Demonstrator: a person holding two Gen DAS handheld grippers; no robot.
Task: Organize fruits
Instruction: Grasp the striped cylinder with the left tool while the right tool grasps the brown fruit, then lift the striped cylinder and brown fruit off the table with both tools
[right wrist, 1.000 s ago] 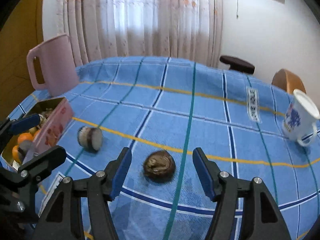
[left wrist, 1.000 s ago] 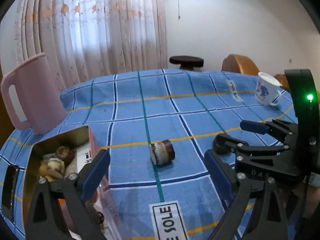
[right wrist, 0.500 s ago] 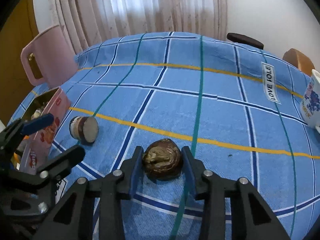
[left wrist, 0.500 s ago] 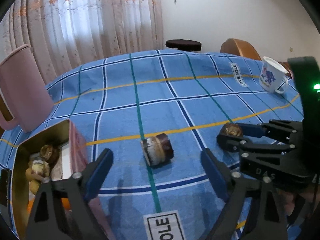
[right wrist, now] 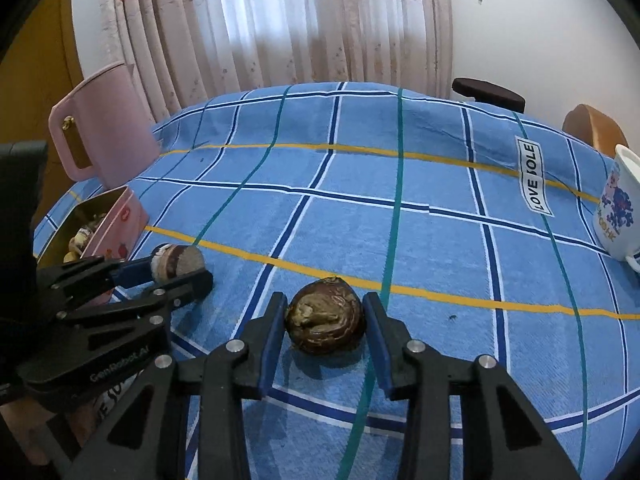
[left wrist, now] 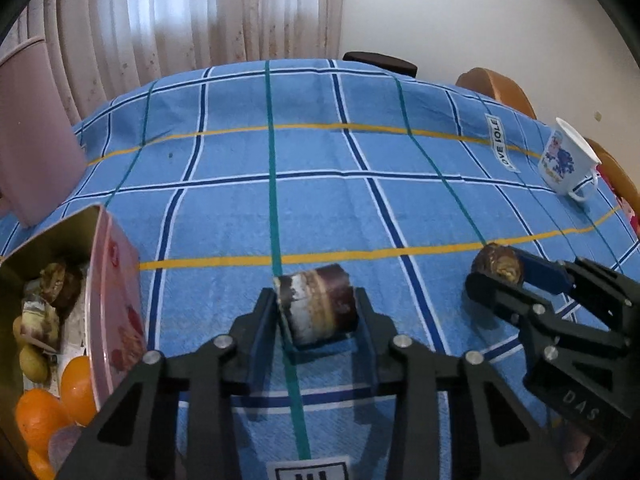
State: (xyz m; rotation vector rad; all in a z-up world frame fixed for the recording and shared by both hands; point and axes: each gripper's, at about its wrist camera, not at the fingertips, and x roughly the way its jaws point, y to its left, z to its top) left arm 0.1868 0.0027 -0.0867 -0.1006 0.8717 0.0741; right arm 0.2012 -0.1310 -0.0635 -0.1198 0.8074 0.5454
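Right wrist: right gripper (right wrist: 325, 320) clamped on brown fruit (right wrist: 325, 321), left gripper (right wrist: 182, 272) closing on cylindrical fruit (right wrist: 176, 261) beside tin (right wrist: 105, 224).

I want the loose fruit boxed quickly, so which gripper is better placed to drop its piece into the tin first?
Left. The left gripper, jaws closing around the cut fruit piece, sits right beside the open tin; the right gripper is farther away.

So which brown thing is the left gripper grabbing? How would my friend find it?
Start at the pink tin of fruit on the blue checked tablecloth. Just right of it lies a stubby brown cylinder on its side, between the closing fingers of the left gripper. Unlike the round brown fruit nearby, it has flat ends and pale bands.
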